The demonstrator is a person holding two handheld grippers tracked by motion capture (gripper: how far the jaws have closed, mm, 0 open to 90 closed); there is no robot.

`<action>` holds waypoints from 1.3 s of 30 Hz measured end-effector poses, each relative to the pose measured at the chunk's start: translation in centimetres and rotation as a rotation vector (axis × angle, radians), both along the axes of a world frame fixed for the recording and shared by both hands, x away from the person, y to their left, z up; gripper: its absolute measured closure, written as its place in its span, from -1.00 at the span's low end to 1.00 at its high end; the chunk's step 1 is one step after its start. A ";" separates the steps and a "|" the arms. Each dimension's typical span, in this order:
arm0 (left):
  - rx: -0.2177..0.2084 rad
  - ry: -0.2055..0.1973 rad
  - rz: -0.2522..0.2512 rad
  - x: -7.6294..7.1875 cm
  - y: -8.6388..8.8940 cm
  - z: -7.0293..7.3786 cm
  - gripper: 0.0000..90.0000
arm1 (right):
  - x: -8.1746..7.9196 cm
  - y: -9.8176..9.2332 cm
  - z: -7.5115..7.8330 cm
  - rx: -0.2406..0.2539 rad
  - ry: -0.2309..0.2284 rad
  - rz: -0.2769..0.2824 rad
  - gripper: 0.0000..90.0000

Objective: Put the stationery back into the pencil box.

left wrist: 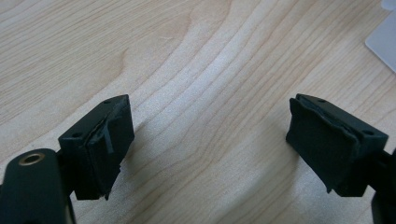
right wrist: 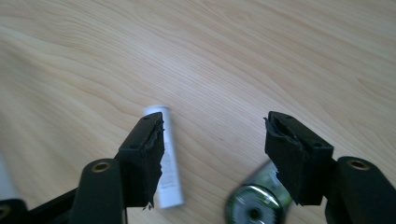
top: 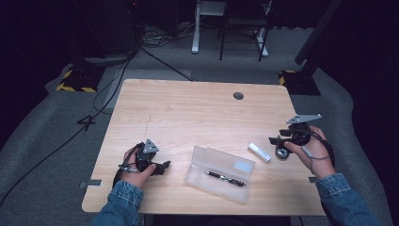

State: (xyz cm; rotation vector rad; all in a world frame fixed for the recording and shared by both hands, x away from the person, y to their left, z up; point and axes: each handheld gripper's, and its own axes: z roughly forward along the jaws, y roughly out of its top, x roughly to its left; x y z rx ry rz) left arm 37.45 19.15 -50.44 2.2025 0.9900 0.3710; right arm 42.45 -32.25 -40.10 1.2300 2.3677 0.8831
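High view showed a clear plastic case (top: 220,173) lying open near the front edge of the bench (top: 188,108), with a dark pen (top: 225,178) already resting inside it. Just right of the case lay a small white eraser-like stick (top: 259,152), and right beside that a round roll of tape (top: 282,153).

The right gripper (top: 277,140) hovered over those two items with its jaws spread and nothing between them; in the right gripper view the white stick (right wrist: 166,156) sat just beside the left jaw and the tape roll (right wrist: 256,205), blurred, lay low between the jaws. The left gripper (top: 162,167) rested on the bench left of the case, its jaws spread wide over bare wood in the left gripper view.

The step in hand looked like filling the case, with the pen done and the loose items still outside. The next move probably called for lowering the right gripper squarely over the stick or the tape, pinching it, and carrying it left into the case, while the left gripper could steady the case.
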 end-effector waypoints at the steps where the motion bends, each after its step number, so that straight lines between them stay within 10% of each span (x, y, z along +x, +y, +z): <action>1: -0.001 -0.002 0.001 0.0 0.0 0.0 -0.67 | 0.3 -0.5 -0.3 -0.005 0.013 -0.018 -0.16; 16: 0.000 -0.001 0.000 0.0 0.0 0.0 -0.67 | 3.7 -4.9 -3.8 -0.045 0.123 -0.207 -0.24; 39: 0.000 -0.001 -0.001 0.0 0.0 0.0 -0.67 | 4.3 -2.9 -7.3 -0.040 0.248 -0.334 -0.39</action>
